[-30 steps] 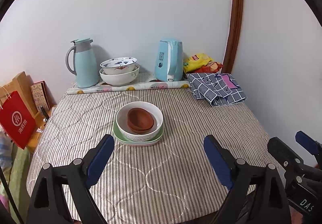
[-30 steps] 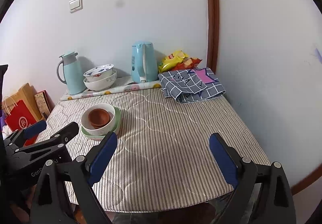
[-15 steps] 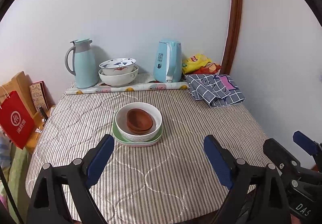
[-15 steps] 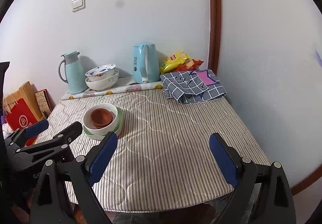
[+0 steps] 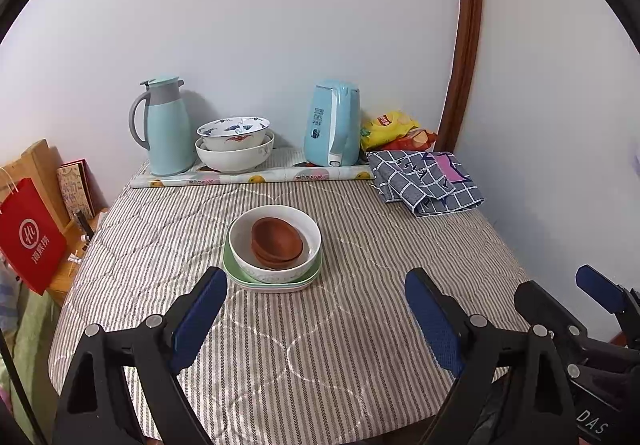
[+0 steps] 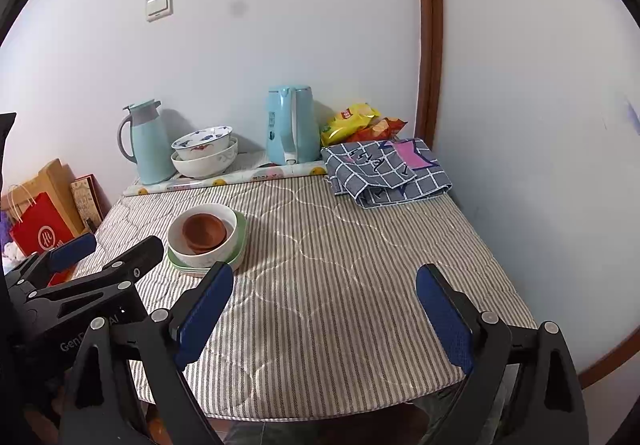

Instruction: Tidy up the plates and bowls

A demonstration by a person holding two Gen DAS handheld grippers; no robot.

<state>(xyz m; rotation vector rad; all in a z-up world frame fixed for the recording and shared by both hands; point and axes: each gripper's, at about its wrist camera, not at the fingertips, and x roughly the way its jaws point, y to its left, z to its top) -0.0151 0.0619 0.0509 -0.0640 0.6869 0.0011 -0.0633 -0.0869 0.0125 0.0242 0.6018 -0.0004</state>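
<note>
Green plate [image 5: 236, 270] mostly covered by white bowl [image 5: 308, 235]; only rim shows at 6–9 o'clock. Brown bowls [image 5: 276, 239] nested, lower one nearly hidden; count unclear. Snack bags [image 5: 394, 129] partly behind kettle [image 5: 332, 125] and checked cloth [image 5: 424, 181]. Red bag [image 5: 30, 241] print too small to read. Bench [image 5: 320, 345] near edge hidden behind left gripper [image 5: 316, 315]. Right gripper [image 6: 324, 311] bodies cut off at 6 o'clock.

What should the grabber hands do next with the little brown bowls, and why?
Probably bring the left gripper forward and down to the brown bowls. They sit nested on top, inside the white bowl, which rests on the green plates, so they would have to come out first. Both grippers are open and empty, and the left one is lined up with the stack; the right gripper is off to its side.
</note>
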